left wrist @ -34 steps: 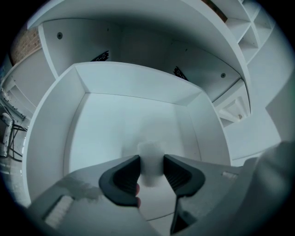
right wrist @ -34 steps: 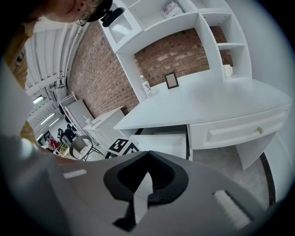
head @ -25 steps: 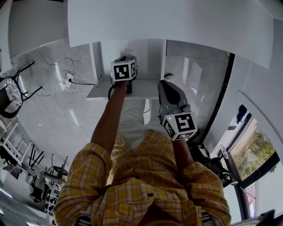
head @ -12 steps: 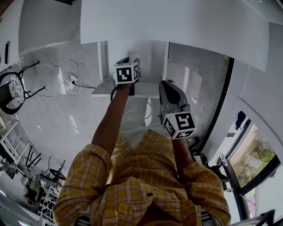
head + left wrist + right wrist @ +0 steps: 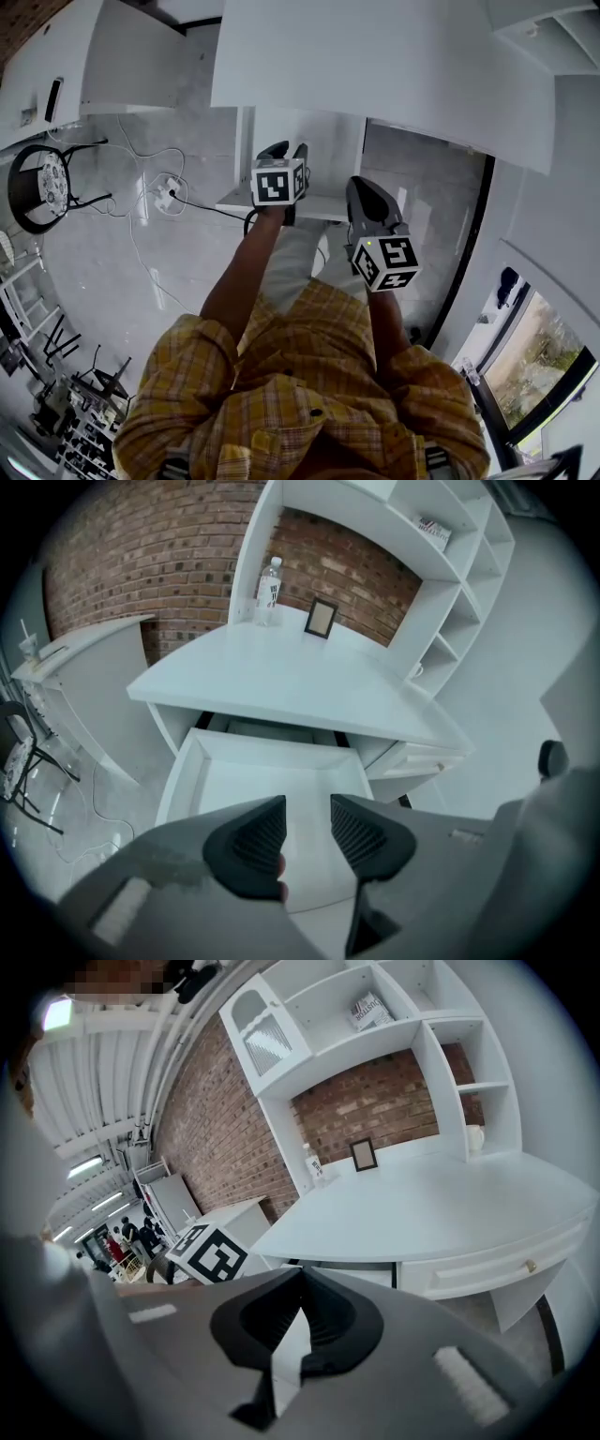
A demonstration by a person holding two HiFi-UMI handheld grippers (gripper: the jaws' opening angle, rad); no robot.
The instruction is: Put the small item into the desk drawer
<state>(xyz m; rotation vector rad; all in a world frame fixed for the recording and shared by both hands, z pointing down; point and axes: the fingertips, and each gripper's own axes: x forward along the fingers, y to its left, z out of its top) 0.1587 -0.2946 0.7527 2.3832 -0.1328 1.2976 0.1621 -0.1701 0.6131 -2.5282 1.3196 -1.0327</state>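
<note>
The white desk drawer (image 5: 192,761) stands pulled out under the desk top (image 5: 281,677). My left gripper (image 5: 307,816) hovers over its front half. Its jaws stand apart and are closing, with nothing between the ribbed pads (image 5: 258,834). The stretch of drawer floor that shows is bare white, and no small item shows in any view. From the head view the left gripper (image 5: 281,152) reaches into the drawer (image 5: 234,200). My right gripper (image 5: 367,208) hangs just to its right, nearer the person. The right gripper (image 5: 301,1277) has its jaw tips together, with nothing in them.
A water bottle (image 5: 269,591) and a small picture frame (image 5: 321,619) stand at the back of the desk against the brick wall. A closed drawer with a knob (image 5: 530,1266) is at the desk's right. A stool (image 5: 42,187) and a power strip with cables (image 5: 169,192) are on the floor to the left.
The head view has tilted, so the desk, drawer and both grippers sit lower in the picture. The left gripper stays over the open drawer and the right one beside it.
</note>
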